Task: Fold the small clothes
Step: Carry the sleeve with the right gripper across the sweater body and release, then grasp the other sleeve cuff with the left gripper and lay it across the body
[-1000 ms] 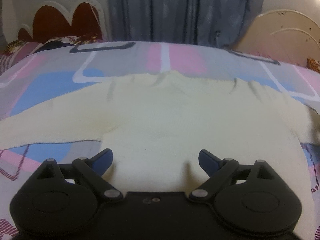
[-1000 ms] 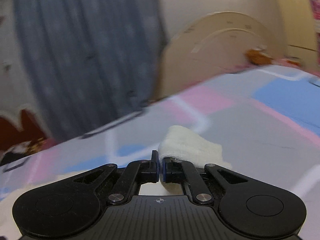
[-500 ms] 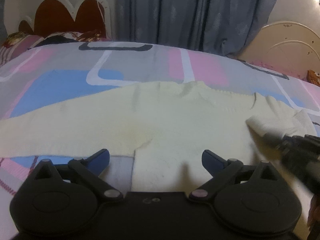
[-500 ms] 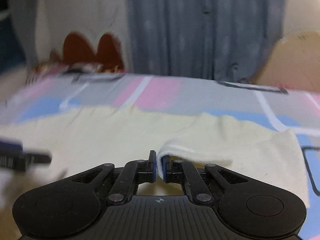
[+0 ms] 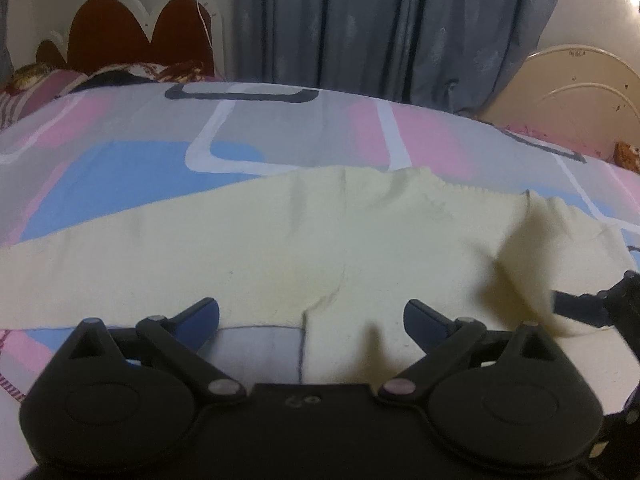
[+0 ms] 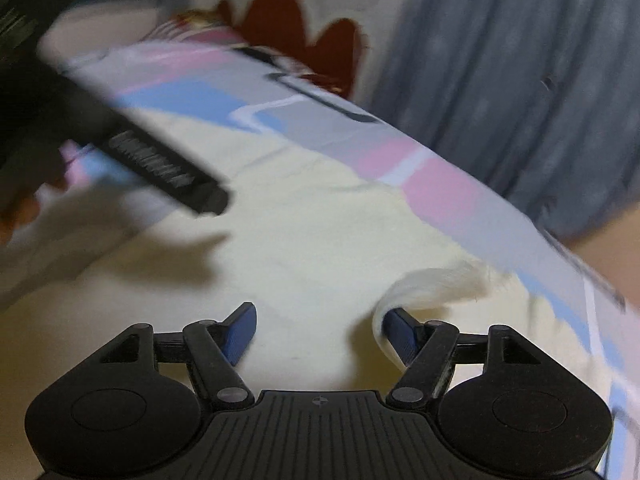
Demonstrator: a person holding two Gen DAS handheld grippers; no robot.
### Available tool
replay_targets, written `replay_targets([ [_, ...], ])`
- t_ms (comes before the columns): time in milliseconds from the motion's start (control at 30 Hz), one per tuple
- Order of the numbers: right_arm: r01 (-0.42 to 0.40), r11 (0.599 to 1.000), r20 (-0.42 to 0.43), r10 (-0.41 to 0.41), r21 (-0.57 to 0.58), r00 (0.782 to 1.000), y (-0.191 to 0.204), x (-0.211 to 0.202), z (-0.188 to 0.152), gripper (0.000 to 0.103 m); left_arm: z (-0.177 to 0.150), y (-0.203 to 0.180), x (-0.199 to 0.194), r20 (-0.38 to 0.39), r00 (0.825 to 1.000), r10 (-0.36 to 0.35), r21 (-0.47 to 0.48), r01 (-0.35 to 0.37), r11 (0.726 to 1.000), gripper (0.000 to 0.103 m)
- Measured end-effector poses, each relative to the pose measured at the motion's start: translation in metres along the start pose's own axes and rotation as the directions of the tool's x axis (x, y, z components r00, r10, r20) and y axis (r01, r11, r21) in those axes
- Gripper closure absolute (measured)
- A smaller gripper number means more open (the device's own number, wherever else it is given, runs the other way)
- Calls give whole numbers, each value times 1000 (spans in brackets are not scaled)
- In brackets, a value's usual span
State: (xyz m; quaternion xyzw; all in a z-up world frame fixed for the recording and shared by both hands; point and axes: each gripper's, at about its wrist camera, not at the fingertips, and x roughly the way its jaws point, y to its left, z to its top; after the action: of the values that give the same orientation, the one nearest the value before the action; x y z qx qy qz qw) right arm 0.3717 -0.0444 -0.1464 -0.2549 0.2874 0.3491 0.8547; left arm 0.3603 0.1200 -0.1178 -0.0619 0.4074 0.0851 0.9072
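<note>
A pale yellow small sweater (image 5: 360, 240) lies spread flat on the patterned bed cover (image 5: 120, 168). My left gripper (image 5: 312, 316) hovers open over its near edge, with the underarm corner between the fingers and nothing gripped. My right gripper (image 6: 318, 330) is over the sweater's body (image 6: 304, 240) and its jaws are opening. The white sleeve cuff (image 6: 432, 284) is folded in over the body and still drapes on the right fingertip, with nothing pressing on it. The right gripper (image 5: 592, 308) also shows at the right edge of the left wrist view. The blurred left gripper (image 6: 160, 160) appears at the upper left of the right wrist view.
A red and white headboard (image 5: 140, 28) and pillows (image 5: 100, 76) stand at the far left. Grey-blue curtains (image 5: 400, 28) hang behind the bed. A cream curved board (image 5: 580, 84) rises at the far right. The bed cover extends beyond the sweater on all sides.
My right gripper carried the sleeve cuff leftwards across the sweater's body, rolled, and opened its jaws. My left gripper shifted left along the sweater's near edge and stayed open.
</note>
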Motion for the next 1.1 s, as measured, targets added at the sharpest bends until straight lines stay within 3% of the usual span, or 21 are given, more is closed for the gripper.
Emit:
replay_targets([
  [100,-29,993,9,28,115,1000,-9,-1,1,33,1,-4,-3,-13,998,-62,-8,62,998,5],
  [200,-5,977,6,4,212,1000,-29,-7,-6,33,0,-13,0,-53,987,-153,-27,151,988,7],
  [400,122,918,-33,-119,377,992,-76,-38,-47,33,-7,-38,30,-158,920,-359,-163,334,928,32],
  [533,174,878,-73,-158,447,985,-99,-60,-70,33,-8,-49,42,-116,923,-367,-198,341,919,33],
  [600,204,858,-85,-186,471,979,-106,-69,-80,33,-7,-52,47,-97,918,-384,-218,356,909,42],
  [700,256,821,-106,-235,510,966,-118,-83,-95,33,-9,-56,51,-87,923,-374,-209,350,913,62],
  [767,285,792,-120,-263,539,957,-125,-90,-104,33,-11,-58,51,-82,926,-370,-212,346,914,82],
  [833,317,766,-141,-288,559,947,-133,-95,-112,33,-10,-58,51,-63,924,-377,-221,356,908,92],
  [967,391,725,-195,-343,567,919,-147,-103,-125,33,3,-61,34,29,917,-398,-183,396,900,95],
  [1100,394,687,-219,-331,611,918,-160,-101,-137,33,30,-57,13,137,899,-417,-185,436,880,95],
])
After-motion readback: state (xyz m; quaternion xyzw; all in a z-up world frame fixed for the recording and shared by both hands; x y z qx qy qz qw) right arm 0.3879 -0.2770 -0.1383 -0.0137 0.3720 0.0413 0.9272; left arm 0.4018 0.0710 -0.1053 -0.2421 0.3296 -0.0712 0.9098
